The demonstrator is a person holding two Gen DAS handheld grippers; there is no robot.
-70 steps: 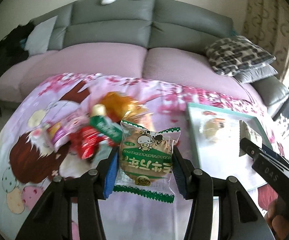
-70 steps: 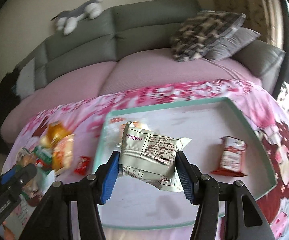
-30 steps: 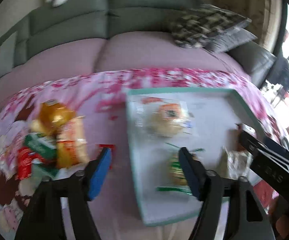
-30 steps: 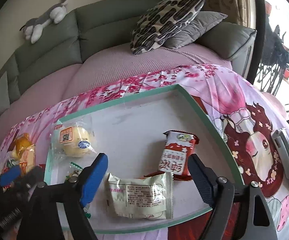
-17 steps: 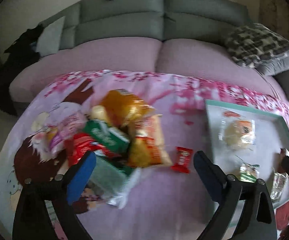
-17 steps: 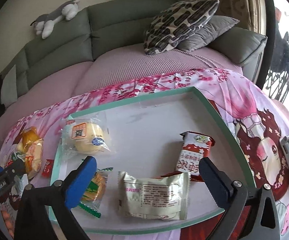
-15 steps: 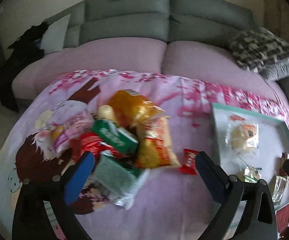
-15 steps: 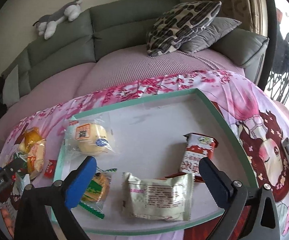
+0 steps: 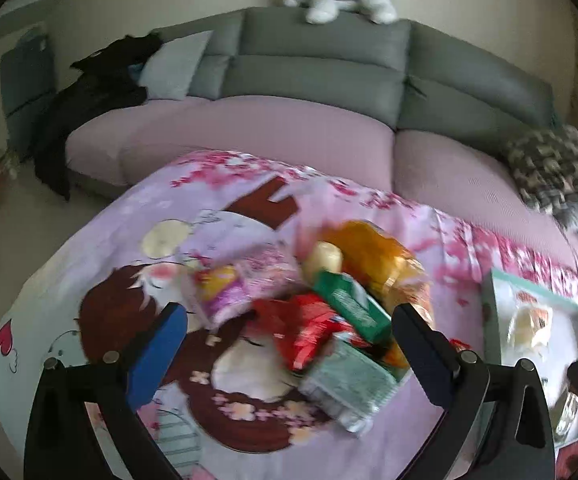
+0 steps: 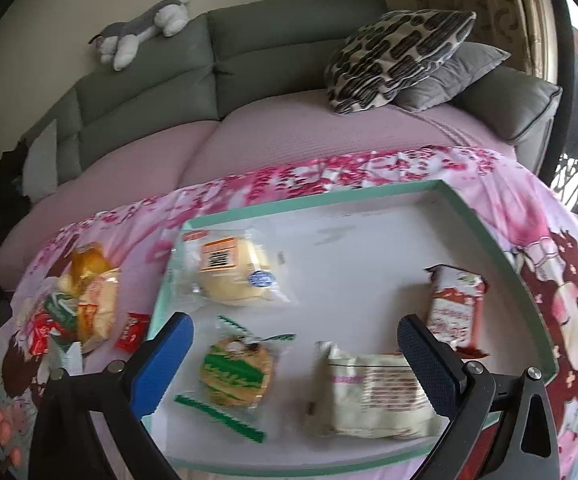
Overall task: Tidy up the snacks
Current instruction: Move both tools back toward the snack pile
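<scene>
The step in hand looks like the gap between 2 deliveries: both tools are empty and the left one is lined up for another pick. The left hand-held gripper has just been opening and now stands spread wide with nothing pinched, hovering over the loose heap of wrapped snacks on the left part of the pink cartoon-print cloth that covers the worktop. The right hand-held gripper has likewise just been opening; it is spread and empty above the near edge of the shallow white tray with a mint-green rim.

4 packets already lie in the tray: a pale round bun in clear wrap toward its far left corner, a green-and-white biscuit packet near the near edge, a cream printed pouch beside it, and a red-and-white sachet by the right rim.

The next move probably calls for lowering the left jaws around 1 packet in the heap, perhaps the red one or the pale green pouch, without dragging its neighbours. The heap is blurred; its packets overlap, crinkly and light.
</scene>
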